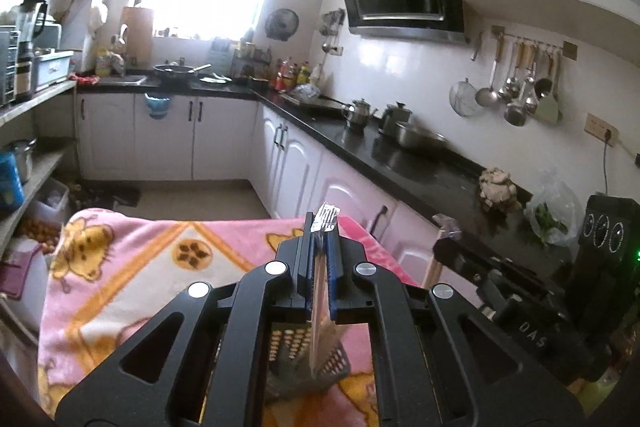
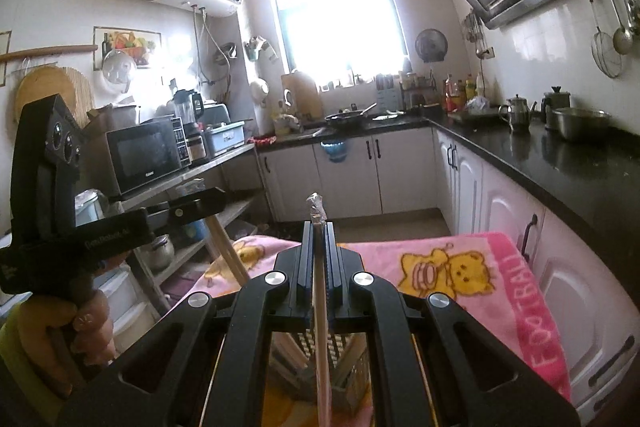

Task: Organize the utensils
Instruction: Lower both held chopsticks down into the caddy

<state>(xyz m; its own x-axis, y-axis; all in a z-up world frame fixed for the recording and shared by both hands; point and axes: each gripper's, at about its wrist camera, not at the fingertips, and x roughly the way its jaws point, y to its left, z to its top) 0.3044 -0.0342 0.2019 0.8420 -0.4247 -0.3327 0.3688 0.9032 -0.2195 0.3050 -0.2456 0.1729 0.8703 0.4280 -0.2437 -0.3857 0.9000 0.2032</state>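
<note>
My left gripper (image 1: 322, 227) is shut on a pack of wooden chopsticks (image 1: 320, 311) in clear wrap; their lower ends hang over a dark perforated utensil basket (image 1: 304, 359) on the pink blanket (image 1: 132, 267). My right gripper (image 2: 319, 227) is shut on one thin wrapped chopstick pair (image 2: 321, 327), whose lower end reaches toward the same basket (image 2: 352, 367). The left gripper (image 2: 200, 205) also shows at the left of the right wrist view, holding its chopsticks (image 2: 228, 251) slanted down. The right gripper (image 1: 444, 231) shows at the right of the left wrist view.
The pink cartoon blanket (image 2: 460, 267) covers the work surface. A black counter (image 1: 400, 163) with kettles, a steel bowl (image 1: 420, 139) and hanging ladles runs along the right. A shelf with a microwave (image 2: 144, 155) stands at the left. White cabinets (image 2: 400, 167) and floor lie ahead.
</note>
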